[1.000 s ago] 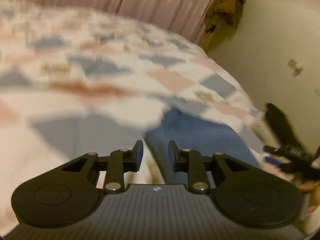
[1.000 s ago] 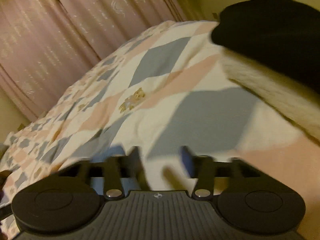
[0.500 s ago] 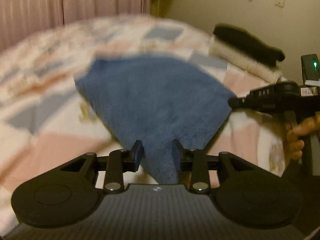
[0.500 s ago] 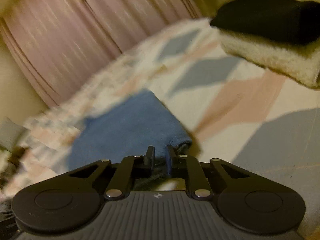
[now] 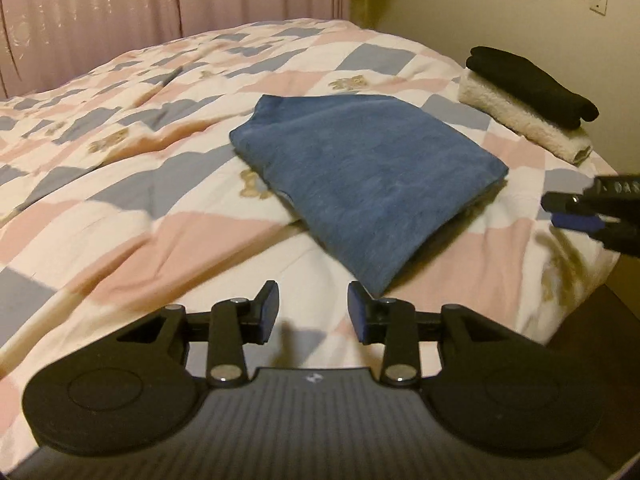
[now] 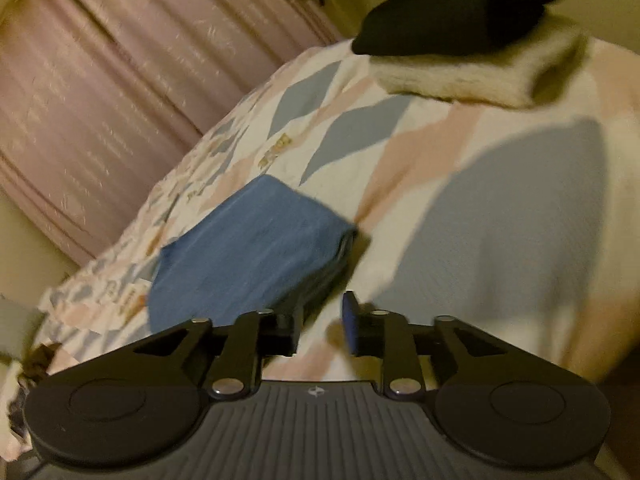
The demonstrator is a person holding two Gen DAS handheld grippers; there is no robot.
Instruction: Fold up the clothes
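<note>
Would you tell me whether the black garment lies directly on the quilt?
No, the black garment rests on top of a folded cream fleece, which itself lies on the quilt.

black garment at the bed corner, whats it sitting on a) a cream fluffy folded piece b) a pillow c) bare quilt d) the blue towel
A: the black garment lies on top of a cream fluffy folded piece, at the corner of the quilt and apart from the folded blue towel.

Patchwork bed (image 5: 160,240) (blue garment (image 5: 368,176), folded)
</note>
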